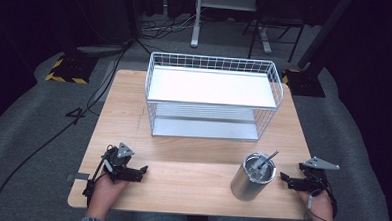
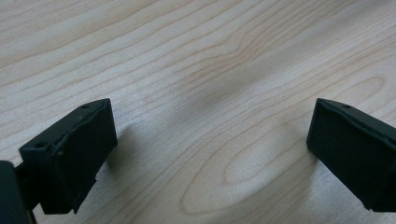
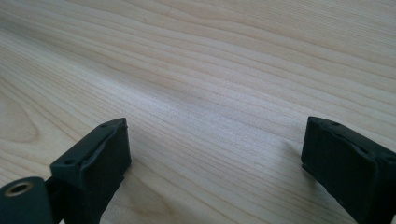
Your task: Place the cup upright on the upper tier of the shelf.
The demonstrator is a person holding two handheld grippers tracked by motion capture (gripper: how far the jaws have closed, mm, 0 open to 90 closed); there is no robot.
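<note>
A steel tumbler (image 1: 252,177) with a lid and a metal straw stands on the wooden table (image 1: 192,155) at the front right. My right gripper (image 1: 284,178) rests on the table just right of it, open, with bare wood between its jaws (image 3: 215,158). My left gripper (image 1: 142,171) lies at the front left, open too, jaws wide apart over the wood (image 2: 210,154). A white wire shelf rack (image 1: 212,96) with two levels stands at the back middle of the table.
The table's front edge lies close under both hands. Beyond the table, grey carpet carries cables (image 1: 47,139), a yellow-and-black striped base (image 1: 65,70) at back left and desk legs (image 1: 197,20) behind.
</note>
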